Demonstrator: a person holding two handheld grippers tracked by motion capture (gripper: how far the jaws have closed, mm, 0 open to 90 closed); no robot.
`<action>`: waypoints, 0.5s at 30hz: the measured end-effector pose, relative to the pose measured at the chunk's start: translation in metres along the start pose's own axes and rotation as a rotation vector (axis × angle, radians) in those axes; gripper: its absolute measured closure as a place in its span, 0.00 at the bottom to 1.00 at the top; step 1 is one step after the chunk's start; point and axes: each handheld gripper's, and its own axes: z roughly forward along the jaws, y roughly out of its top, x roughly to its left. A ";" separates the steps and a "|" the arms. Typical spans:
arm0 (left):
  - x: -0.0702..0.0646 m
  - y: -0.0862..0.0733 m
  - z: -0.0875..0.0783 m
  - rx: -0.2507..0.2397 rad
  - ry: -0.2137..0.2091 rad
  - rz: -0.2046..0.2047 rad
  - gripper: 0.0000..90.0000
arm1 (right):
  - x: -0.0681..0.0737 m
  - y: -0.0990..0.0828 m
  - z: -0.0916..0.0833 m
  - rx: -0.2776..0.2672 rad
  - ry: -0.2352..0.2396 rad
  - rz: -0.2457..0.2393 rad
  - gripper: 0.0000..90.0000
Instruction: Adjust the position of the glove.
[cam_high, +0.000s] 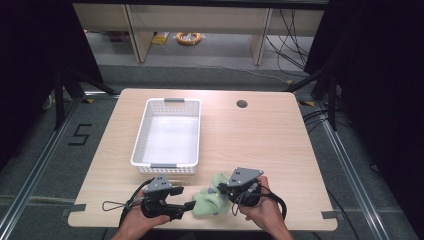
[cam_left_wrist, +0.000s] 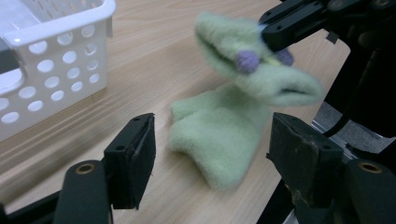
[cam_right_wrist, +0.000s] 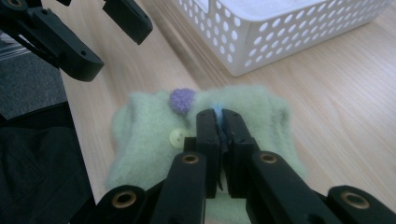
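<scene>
Right gripper (cam_right_wrist: 218, 122) is clamped on a fold at the upper end of the green fleece toy (cam_right_wrist: 205, 140), jaws nearly together with only a thin pinch of cloth between them. Left gripper (cam_left_wrist: 212, 154) stands with its jaws apart, one on each side of the toy's lower end, and neither pad is pressing on the fabric.

Location: the toy lies at the near edge of the table (cam_high: 260, 135), between the two grippers, with its lower part resting on the wood and its upper part raised by the right gripper. The white basket (cam_high: 141, 134) stands near it, farther back on the table, and looks empty.

Handling judgement:
- Weight: light; a small pinch appears enough to carry it.
- Stiffness: soft and limp (the free part droops and folds under its own weight), so it will not keep its shape when raised.
- Surface: fuzzy fleece, unlikely to slip from rubber pads.
- Fragility: low, but the sewn-on trim could snag.

Where to hold: take a thick fold of the body, clear of the trim. A second hold at the lower end would keep the toy from swinging.

Appearance: pale green fleece with a purple knob (cam_right_wrist: 182, 99) and a pale button (cam_right_wrist: 178, 138) on the upper part, and short stubby lobes at the lower end.
</scene>
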 end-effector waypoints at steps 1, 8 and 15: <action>-0.001 0.001 0.000 0.001 0.005 0.001 0.36 | -0.001 0.001 0.002 0.003 0.000 -0.011 0.97; -0.009 0.001 0.005 0.022 -0.076 0.008 0.47 | 0.003 0.009 0.011 -0.002 0.025 -0.040 0.97; -0.014 0.000 0.008 0.015 -0.077 0.029 0.62 | 0.008 0.019 0.017 -0.016 0.045 -0.065 0.97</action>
